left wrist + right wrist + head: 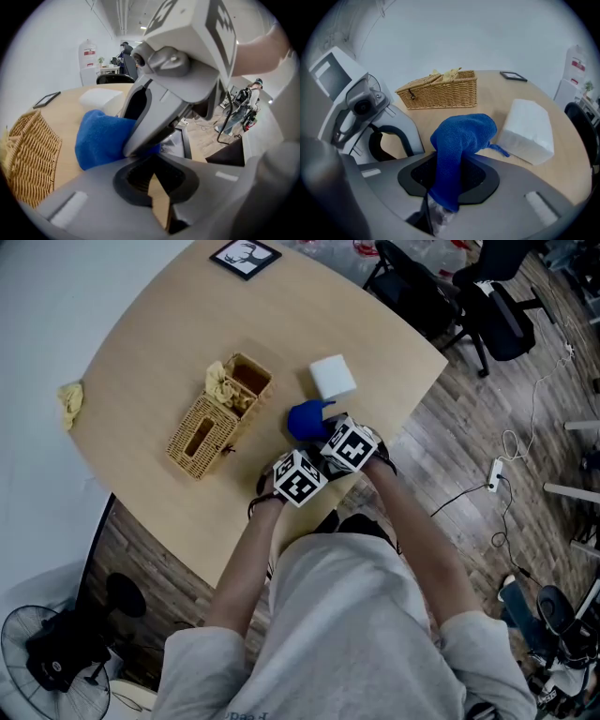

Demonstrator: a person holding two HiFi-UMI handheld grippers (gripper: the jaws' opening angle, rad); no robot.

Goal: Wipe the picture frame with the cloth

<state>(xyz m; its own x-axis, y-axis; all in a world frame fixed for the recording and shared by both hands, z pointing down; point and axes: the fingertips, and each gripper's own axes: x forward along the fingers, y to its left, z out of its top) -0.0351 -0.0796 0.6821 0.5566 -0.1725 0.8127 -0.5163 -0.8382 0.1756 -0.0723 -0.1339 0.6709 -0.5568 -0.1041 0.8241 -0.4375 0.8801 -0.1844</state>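
right gripper [436,213] pinching blue cloth [461,136] | left gripper [161,201] nearly closed, empty | picture frame [246,257] lying well ahead, beyond basket [220,415] | advising: clamping tight while reaching over, steadying frame with left

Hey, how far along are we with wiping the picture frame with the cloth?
Done: the blue cloth is gripped, clamped in the right gripper.
In hand: both grippers sit at the near edge of the table; the left gripper has its jaws together on nothing.
Left: all the wiping. The picture frame lies untouched at the far edge, beyond the wicker basket.
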